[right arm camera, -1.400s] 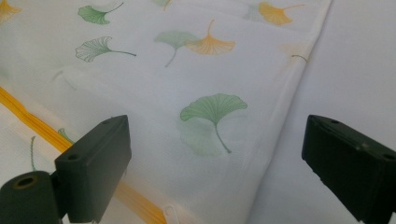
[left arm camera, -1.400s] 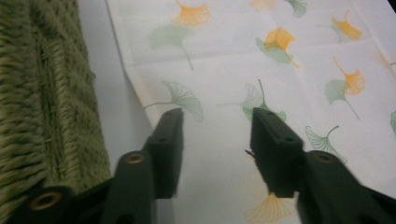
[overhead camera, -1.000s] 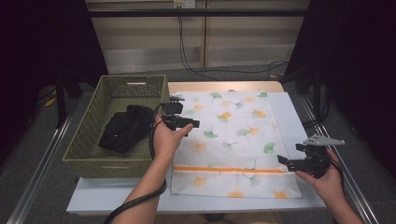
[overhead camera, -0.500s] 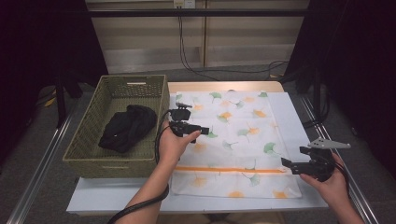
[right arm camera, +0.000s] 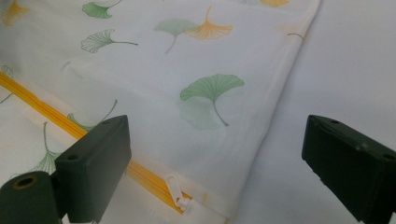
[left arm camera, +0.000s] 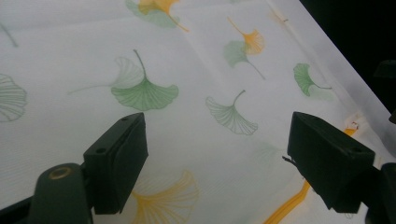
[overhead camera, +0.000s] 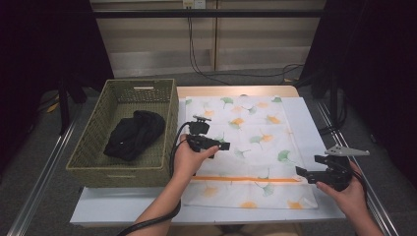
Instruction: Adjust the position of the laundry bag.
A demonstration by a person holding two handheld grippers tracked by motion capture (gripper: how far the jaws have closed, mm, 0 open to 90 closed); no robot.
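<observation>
A white laundry bag (overhead camera: pixel 255 132) printed with ginkgo leaves lies flat on the table, an orange zipper (overhead camera: pixel 246 179) running across its near part. My left gripper (overhead camera: pixel 220 146) hovers over the bag's left half. Its jaws (left arm camera: pixel 219 140) have just been opening and stand open above the printed cloth (left arm camera: pixel 196 116), with nothing between them. My right gripper (overhead camera: pixel 305 167) is open at the bag's near right corner. In the right gripper view (right arm camera: pixel 215 154) the white zipper pull (right arm camera: pixel 180 196) lies at the end of the orange zipper (right arm camera: pixel 56 116), just ahead of the left jaw.
A woven green basket (overhead camera: pixel 88 147) stands left of the bag and holds a crumpled black garment (overhead camera: pixel 133 132). The pale table top (overhead camera: pixel 305 118) shows bare to the right of the bag. Metal rails run along both sides of the table.
My left hand has moved from the basket's edge toward the near side and lower over the bag. The right hand has stayed where it was.
</observation>
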